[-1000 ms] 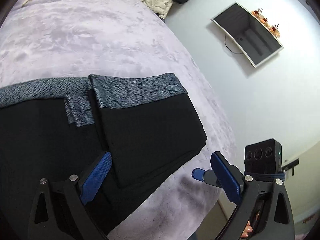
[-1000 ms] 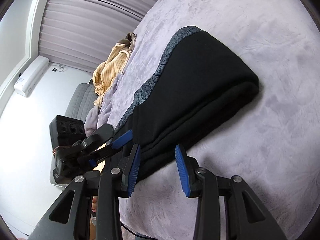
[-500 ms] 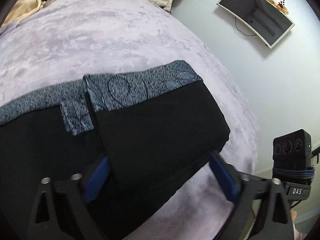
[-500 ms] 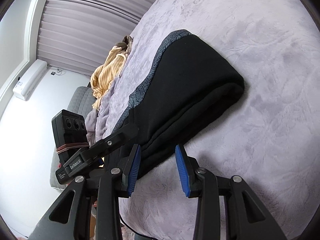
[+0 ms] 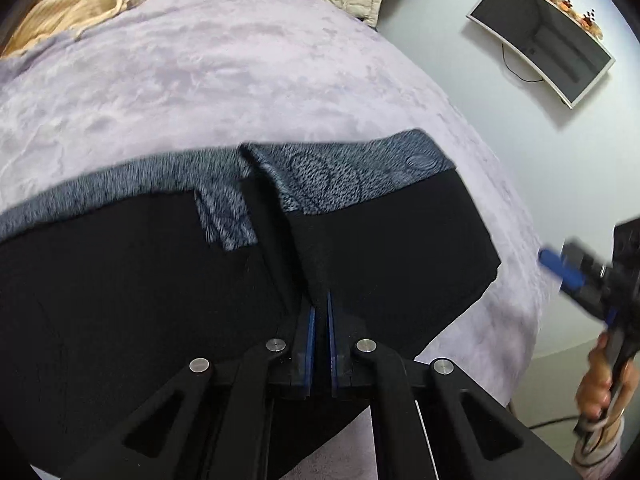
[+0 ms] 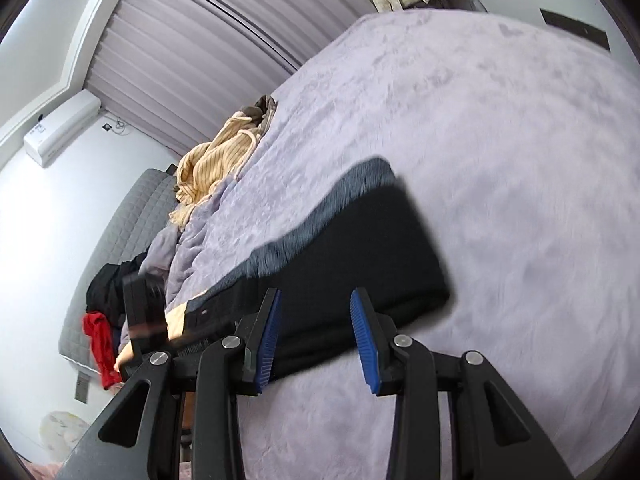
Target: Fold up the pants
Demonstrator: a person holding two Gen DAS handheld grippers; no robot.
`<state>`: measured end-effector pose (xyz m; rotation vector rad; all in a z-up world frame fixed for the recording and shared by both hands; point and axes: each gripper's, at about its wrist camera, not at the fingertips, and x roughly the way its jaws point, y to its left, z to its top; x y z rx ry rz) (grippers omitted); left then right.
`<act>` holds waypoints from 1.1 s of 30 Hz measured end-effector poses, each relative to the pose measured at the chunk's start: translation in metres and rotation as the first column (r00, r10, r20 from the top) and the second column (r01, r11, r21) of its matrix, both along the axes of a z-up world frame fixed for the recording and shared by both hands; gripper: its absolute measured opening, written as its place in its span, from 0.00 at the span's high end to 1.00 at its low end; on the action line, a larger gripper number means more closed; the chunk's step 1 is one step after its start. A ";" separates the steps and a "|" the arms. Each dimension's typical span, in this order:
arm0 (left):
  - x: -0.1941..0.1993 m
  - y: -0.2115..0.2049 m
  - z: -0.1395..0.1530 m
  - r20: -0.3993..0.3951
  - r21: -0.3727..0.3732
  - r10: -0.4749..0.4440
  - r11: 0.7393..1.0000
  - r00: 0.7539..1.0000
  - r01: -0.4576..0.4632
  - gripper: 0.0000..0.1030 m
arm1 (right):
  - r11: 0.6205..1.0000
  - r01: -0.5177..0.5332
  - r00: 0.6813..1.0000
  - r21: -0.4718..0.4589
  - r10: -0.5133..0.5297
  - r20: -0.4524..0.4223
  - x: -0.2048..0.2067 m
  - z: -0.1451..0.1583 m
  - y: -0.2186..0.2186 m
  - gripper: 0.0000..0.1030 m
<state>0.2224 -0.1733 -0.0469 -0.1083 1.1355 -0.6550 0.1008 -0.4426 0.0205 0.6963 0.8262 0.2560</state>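
A lilac blanket (image 5: 240, 80) covers the bed; black pants (image 5: 140, 280) lie folded near its edge. The left gripper (image 5: 320, 312) pinches a fabric ridge tight. The right gripper (image 6: 316, 336) hovers half-open, holding nothing.

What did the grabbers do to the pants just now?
The left gripper snapped shut, pinching a ridge of the black pants. The right gripper lifted away, its jaws apart and holding nothing. The pants stayed folded on the purple blanket.
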 end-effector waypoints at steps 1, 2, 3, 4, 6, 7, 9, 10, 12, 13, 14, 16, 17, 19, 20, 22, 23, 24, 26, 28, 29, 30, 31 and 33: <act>-0.002 0.000 -0.002 0.011 -0.002 0.003 1.000 1.000 -0.003 0.94 | 1.000 -0.008 1.000 -0.012 0.008 0.012 0.010 0.004 -0.001 0.69; -0.005 -0.001 -0.002 0.025 0.002 0.006 1.000 1.000 -0.006 0.94 | 0.999 -0.011 1.000 -0.035 0.012 0.017 0.021 0.007 -0.002 0.74; -0.006 -0.002 -0.002 0.035 0.009 0.005 1.000 0.999 -0.006 0.94 | 0.997 -0.013 1.000 -0.071 0.014 0.014 0.032 0.009 -0.001 0.78; -0.007 -0.003 -0.002 0.042 0.014 0.004 1.000 0.999 -0.004 0.94 | 0.992 -0.017 1.000 -0.124 0.017 0.006 0.046 0.010 0.000 0.78; -0.008 -0.002 -0.001 0.045 0.017 0.001 1.000 0.999 -0.002 0.94 | 0.977 -0.023 1.000 -0.210 0.022 -0.007 0.074 0.007 0.003 0.78; -0.007 -0.002 -0.002 0.045 0.016 0.002 1.000 0.999 -0.002 0.94 | 0.972 -0.027 0.999 -0.235 0.022 -0.024 0.090 0.002 0.004 0.78; -0.008 -0.002 -0.001 0.045 0.016 0.003 1.000 0.999 -0.004 0.93 | 0.975 -0.036 0.997 -0.219 0.019 -0.079 0.118 -0.020 0.002 0.78; -0.008 -0.002 -0.001 0.050 0.018 0.005 1.000 0.999 -0.006 0.93 | 0.981 -0.046 0.993 -0.189 0.023 -0.119 0.131 -0.037 0.004 0.78; -0.007 -0.002 -0.001 0.061 0.034 0.004 0.999 0.998 -0.006 0.93 | 0.980 -0.068 0.984 -0.189 0.035 -0.174 0.144 -0.068 0.012 0.78; -0.007 -0.002 -0.002 0.064 0.038 0.002 0.999 0.998 -0.004 0.93 | 0.978 -0.069 0.986 -0.197 0.037 -0.163 0.148 -0.076 0.016 0.78; -0.008 -0.001 -0.002 0.070 0.033 0.004 0.999 0.998 -0.007 0.93 | 0.977 -0.056 0.989 -0.206 0.026 -0.149 0.147 -0.077 0.018 0.78; -0.010 0.000 -0.001 0.077 0.024 0.014 1.000 0.997 -0.016 0.93 | 0.967 -0.052 0.990 -0.248 0.017 -0.143 0.145 -0.069 0.024 0.78; -0.010 0.002 -0.001 0.077 0.022 0.017 1.000 0.997 -0.019 0.91 | 0.959 -0.070 0.990 -0.274 0.034 -0.135 0.141 -0.064 0.031 0.78; -0.013 0.005 0.003 0.103 0.065 0.049 0.996 0.993 -0.056 0.54 | 0.946 -0.111 0.990 -0.305 0.077 -0.119 0.135 -0.051 0.045 0.78; -0.015 0.009 0.005 0.128 0.083 0.076 0.993 0.989 -0.087 0.18 | 0.940 -0.142 0.987 -0.309 0.112 -0.111 0.132 -0.044 0.056 0.78; -0.022 0.020 0.013 0.181 0.061 0.117 0.990 0.977 -0.130 0.12 | 0.928 -0.180 0.983 -0.327 0.154 -0.105 0.129 -0.037 0.076 0.78; -0.024 0.024 0.015 0.181 0.059 0.117 0.990 0.976 -0.130 0.12 | 0.923 -0.209 0.977 -0.323 0.183 -0.111 0.128 -0.037 0.090 0.78; -0.026 0.029 0.016 0.179 0.069 0.125 0.988 0.976 -0.140 0.12 | 0.922 -0.236 0.971 -0.308 0.210 -0.118 0.129 -0.039 0.102 0.78; -0.030 0.040 0.017 0.194 0.122 0.155 0.976 0.969 -0.181 0.12 | 0.908 -0.285 0.957 -0.308 0.255 -0.134 0.129 -0.046 0.132 0.78; -0.032 0.051 0.016 0.217 0.213 0.181 0.950 0.959 -0.227 0.12 | 0.885 -0.315 0.949 -0.343 0.282 -0.142 0.128 -0.054 0.156 0.78; -0.033 0.057 0.015 0.225 0.249 0.196 0.936 0.954 -0.250 0.12 | 0.879 -0.317 0.948 -0.357 0.286 -0.138 0.126 -0.057 0.167 0.78; -0.034 0.062 0.014 0.227 0.263 0.209 0.927 0.951 -0.266 0.12 | 0.876 -0.305 0.952 -0.374 0.276 -0.131 0.122 -0.058 0.175 0.78; -0.035 0.069 0.013 0.222 0.264 0.227 0.922 0.948 -0.283 0.12 | 0.872 -0.300 0.954 -0.387 0.273 -0.126 0.119 -0.058 0.180 0.78; -0.037 0.081 0.010 0.197 0.257 0.264 0.915 0.944 -0.310 0.12 | 0.874 -0.339 0.941 -0.349 0.315 -0.127 0.107 -0.057 0.191 0.78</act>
